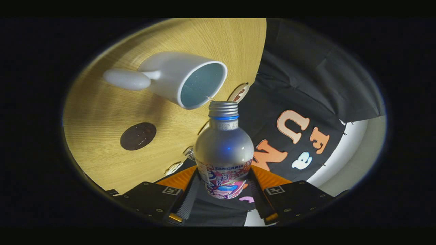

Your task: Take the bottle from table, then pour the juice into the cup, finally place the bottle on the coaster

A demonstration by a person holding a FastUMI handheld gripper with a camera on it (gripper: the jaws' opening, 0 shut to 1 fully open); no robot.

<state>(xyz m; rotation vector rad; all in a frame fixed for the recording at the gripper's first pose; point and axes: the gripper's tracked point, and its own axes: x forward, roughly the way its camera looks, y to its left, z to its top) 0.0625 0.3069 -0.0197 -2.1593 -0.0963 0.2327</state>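
A silver bottle [223, 149] with a colourful label and an uncapped threaded neck sits between my fingers, and my gripper [223, 190] is shut on its lower body. The whole view is rolled hard over, so the bottle is tipped. Its mouth is right at the rim of a white cup [185, 80] with a pale blue inside and a rounded handle. The cup stands on the wooden table [102, 112]. A thin pale streak shows at the bottle's mouth against the cup's rim. A dark round coaster [138, 136] lies on the table beside the cup, nearer to me.
The table's edge runs just past the cup, with the black cloth wall [306, 75] beyond it. A few small tags [240, 92] sit along that edge. A pale floor or wall strip [354, 149] shows past the cloth.
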